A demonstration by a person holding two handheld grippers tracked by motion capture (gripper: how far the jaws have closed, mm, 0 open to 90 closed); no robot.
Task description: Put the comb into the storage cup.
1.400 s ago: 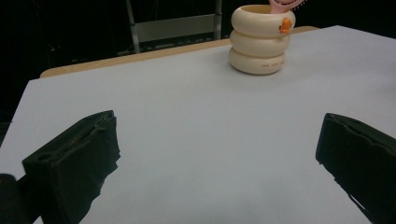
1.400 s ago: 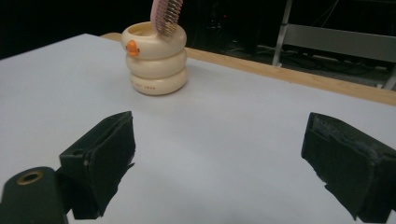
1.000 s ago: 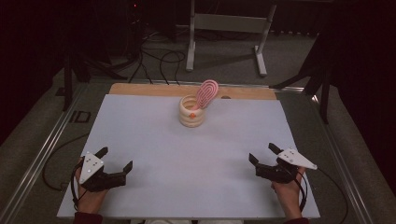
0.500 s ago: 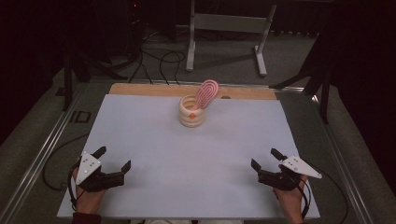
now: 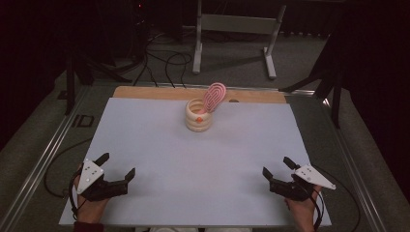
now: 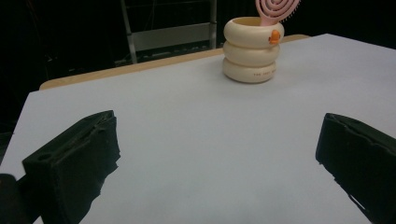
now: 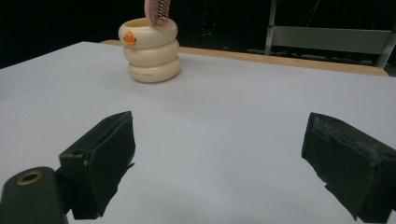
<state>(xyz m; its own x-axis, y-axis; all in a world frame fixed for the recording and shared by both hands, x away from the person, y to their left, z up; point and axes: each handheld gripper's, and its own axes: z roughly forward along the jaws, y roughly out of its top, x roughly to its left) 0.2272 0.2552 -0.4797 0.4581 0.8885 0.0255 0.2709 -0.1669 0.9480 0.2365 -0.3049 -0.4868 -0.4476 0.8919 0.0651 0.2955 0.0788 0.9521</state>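
— What worries you from here?

— The white table (image 5: 193,164) is wide and bare, so my reach is long. The cream ringed holder (image 5: 198,116) stands near the far edge, well apart from both grippers, with the pink hairbrush (image 5: 214,96) leaning out of it. I judge a sideways tug on the brush tips the holder.

— Anything in the way?

— Nothing between. My left gripper (image 5: 117,170) and right gripper (image 5: 276,167) both sit near the front edge, jaws spread wide, holding nothing.

A glossy cream holder (image 5: 199,116), seemingly ceramic, holds a pink plastic brush (image 5: 214,96) on a matt white table (image 5: 193,164).
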